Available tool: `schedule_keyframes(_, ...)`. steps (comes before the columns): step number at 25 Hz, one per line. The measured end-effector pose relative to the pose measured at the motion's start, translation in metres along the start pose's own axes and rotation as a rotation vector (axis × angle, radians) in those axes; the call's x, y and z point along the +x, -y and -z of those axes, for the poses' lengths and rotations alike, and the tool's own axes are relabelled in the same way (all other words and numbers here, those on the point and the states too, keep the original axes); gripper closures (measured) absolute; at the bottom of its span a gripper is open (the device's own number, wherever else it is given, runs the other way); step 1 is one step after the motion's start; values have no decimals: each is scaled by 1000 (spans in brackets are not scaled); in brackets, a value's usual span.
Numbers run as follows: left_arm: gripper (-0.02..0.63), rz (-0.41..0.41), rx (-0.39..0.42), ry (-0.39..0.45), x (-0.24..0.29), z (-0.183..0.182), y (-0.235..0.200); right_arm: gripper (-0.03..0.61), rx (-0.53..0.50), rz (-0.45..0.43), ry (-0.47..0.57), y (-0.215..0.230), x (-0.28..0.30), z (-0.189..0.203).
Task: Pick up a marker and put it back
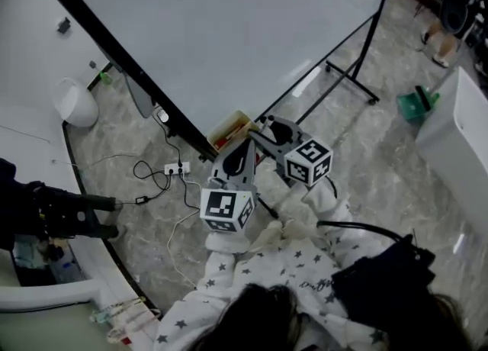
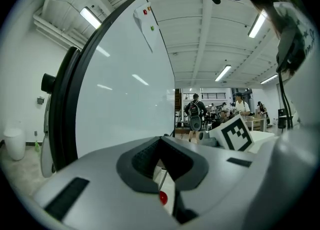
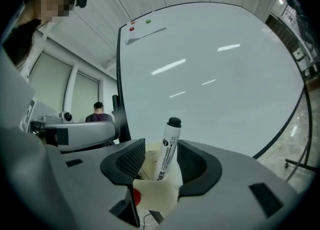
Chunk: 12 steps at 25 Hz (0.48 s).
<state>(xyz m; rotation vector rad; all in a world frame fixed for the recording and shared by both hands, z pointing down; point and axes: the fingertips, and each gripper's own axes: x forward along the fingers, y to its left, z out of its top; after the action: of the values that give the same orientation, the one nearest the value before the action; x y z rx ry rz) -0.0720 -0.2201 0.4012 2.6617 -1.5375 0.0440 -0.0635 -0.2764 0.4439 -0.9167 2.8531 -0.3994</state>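
Note:
A white marker with a black cap (image 3: 168,146) stands upright in a cream box (image 3: 152,194), the yellow-rimmed box (image 1: 229,130) at the lower edge of the whiteboard (image 1: 229,29). My right gripper (image 3: 161,150) (image 1: 264,130) is open, with a jaw on each side of the marker and a gap on both sides. My left gripper (image 1: 242,148) (image 2: 161,141) hangs just left of it, tips together, holding nothing. Past its tips I see the box and a red cap (image 2: 162,198) inside.
The whiteboard's black stand legs (image 1: 351,78) spread over the marble floor. A power strip with cables (image 1: 177,168) lies left of the box, and a white bin (image 1: 76,104) stands further left. A white cabinet (image 1: 457,143) is at the right. People (image 2: 194,114) stand far behind.

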Motion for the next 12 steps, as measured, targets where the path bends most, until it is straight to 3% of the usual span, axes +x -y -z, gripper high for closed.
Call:
schedule_keyframes(1, 612, 0, 6, 0, 0, -1, 3, 381, -22, 9, -5, 0, -2, 0)
schedule_keyframes(2, 612, 0, 11, 0, -1, -2, 5, 478, -39, 21, -2, 0, -4, -2)
schedule_keyframes(12, 612, -8, -17, -16, -6, 1, 11, 503, -72, 11, -3, -18, -13, -13)
